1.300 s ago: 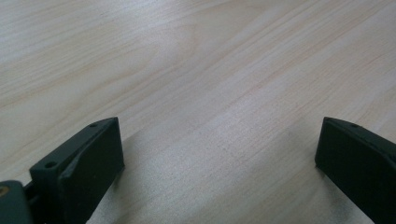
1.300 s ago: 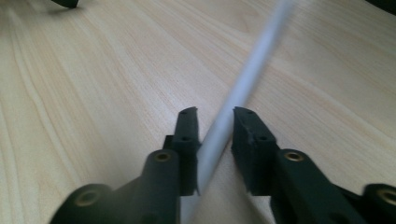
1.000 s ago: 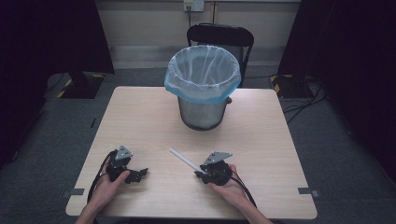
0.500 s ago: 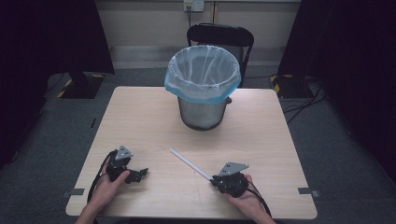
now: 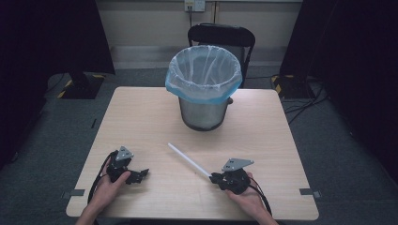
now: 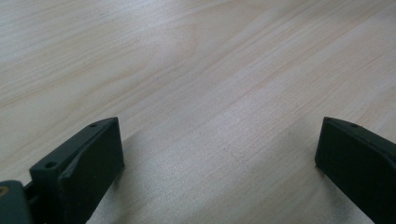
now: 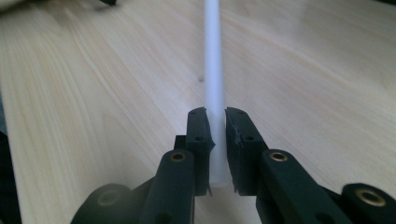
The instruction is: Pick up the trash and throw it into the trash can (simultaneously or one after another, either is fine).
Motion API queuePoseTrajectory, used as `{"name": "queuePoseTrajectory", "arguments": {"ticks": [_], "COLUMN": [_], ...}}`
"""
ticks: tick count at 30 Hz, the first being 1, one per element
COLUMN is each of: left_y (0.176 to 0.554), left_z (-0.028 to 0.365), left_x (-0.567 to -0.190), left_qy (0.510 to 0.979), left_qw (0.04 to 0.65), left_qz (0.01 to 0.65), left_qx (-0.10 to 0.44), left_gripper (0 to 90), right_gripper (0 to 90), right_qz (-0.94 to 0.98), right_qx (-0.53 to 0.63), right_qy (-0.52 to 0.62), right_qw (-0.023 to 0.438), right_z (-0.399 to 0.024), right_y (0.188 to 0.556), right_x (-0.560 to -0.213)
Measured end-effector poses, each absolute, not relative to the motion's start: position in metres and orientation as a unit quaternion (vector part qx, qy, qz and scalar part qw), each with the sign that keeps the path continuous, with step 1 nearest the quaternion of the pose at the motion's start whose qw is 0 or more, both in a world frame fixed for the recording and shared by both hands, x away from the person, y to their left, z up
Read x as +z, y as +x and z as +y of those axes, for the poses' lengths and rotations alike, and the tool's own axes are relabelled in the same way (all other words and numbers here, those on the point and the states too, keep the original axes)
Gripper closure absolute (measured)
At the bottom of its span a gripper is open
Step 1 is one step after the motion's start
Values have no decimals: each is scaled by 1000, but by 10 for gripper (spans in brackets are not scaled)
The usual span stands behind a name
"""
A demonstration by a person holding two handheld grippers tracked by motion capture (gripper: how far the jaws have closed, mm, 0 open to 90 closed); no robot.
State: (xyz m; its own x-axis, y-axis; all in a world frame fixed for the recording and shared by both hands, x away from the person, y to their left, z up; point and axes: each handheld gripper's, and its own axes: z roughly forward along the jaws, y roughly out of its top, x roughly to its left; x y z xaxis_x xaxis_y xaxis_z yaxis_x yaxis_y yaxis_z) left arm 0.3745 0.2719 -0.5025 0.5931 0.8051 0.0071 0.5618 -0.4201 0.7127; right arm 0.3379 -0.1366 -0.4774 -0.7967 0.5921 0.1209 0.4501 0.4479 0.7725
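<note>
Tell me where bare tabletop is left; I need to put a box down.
Bare: both far corners of the table beside the bin, and the near strip between the left gripper and right gripper. Crowded: the middle, where the white tube lies.

Square light-wood table (image 5: 141,117), pale grain, on grey floor. Round metal bin (image 5: 202,110) with translucent blue-white plastic liner stands at far centre. Thin white plastic tube (image 5: 187,160) near front centre, running diagonally; whether it touches the top: can't tell.
</note>
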Motion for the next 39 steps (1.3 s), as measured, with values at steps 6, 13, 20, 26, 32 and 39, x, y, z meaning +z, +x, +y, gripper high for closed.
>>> {"name": "queuePoseTrajectory", "arguments": {"ticks": [6, 13, 20, 26, 32, 39], "left_y": [374, 375, 374, 374, 374, 374], "left_z": [272, 272, 272, 272, 272, 272], "left_x": [-503, -503, -503, -503, -503, -503], "left_qy": [823, 823, 823, 823, 823, 823], "left_qw": [344, 345, 345, 345, 345, 344], "left_qz": [416, 416, 416, 416, 416, 416], "left_qx": [176, 176, 176, 176, 176, 176], "left_gripper": [6, 6, 6, 6, 6, 6], "right_gripper": [804, 801, 801, 800, 801, 801], "right_qz": [839, 822, 813, 808, 806, 799], "right_qx": [444, 473, 495, 507, 517, 528], "right_qy": [305, 308, 299, 292, 281, 277], "right_qw": [80, 70, 69, 66, 67, 72], "right_z": [-137, -138, -137, -133, -124, -120], "right_y": [341, 343, 341, 347, 352, 359], "right_x": [-470, -461, -449, -440, -432, -423]}}
